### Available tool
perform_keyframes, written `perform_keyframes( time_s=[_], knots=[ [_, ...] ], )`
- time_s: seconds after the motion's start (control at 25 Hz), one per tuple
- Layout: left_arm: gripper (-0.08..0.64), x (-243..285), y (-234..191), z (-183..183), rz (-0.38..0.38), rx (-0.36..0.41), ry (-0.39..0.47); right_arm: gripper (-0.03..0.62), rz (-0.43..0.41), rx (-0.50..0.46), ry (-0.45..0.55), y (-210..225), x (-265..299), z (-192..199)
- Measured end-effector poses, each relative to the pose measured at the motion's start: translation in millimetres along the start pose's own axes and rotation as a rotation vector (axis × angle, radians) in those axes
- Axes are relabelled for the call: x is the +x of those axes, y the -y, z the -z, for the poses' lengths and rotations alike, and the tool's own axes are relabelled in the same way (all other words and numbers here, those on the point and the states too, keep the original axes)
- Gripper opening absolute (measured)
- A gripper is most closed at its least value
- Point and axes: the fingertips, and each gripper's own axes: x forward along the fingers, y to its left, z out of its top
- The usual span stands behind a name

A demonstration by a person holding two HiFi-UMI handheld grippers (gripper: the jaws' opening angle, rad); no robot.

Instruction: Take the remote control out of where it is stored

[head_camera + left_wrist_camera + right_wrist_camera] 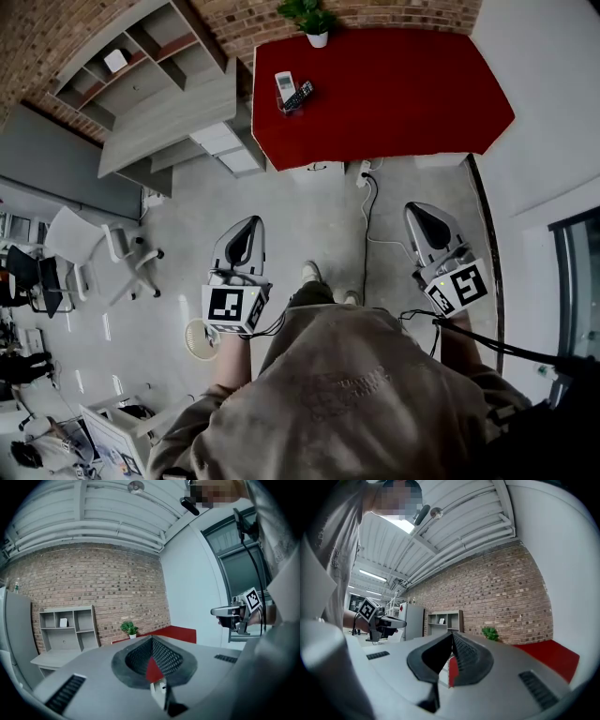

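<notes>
A white remote control and a black one sit together on the far left part of a red table, which also shows beyond the jaws in the left gripper view. Whether a holder keeps them I cannot tell. Both grippers hang over the floor, well short of the table, pointing towards it. My left gripper has its tips meeting with nothing between them. My right gripper is shut and empty too. Each gripper also shows in the other's view, the right one and the left one.
A potted plant stands at the table's far edge by the brick wall. A grey shelf unit with a desk is to the left. A cable and power strip lie on the floor before the table. A white chair stands left.
</notes>
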Motion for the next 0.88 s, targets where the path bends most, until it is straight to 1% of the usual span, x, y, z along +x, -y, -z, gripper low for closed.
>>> perform_keyframes(
  time_s=[0.16, 0.4, 0.6, 0.88],
  knots=[
    [0.009, 5, 0, -2, -0.004, 0.011, 0.005, 0.014, 0.003, -0.005, 0.014, 6, 1, 0],
    [0.009, 18, 0, -5, 0.012, 0.032, 0.024, 0.014, 0.007, -0.007, 0.020, 13, 5, 1],
    [0.009, 29, -5, -5, 0.013, 0.029, 0.039, 0.012, -0.002, -0.022, 0.015, 17, 15, 6],
    [0.009, 47, -36, 3, 0.010, 0.028, 0.045, 0.014, 0.001, -0.031, 0.010, 19, 46, 11]
  ],
)
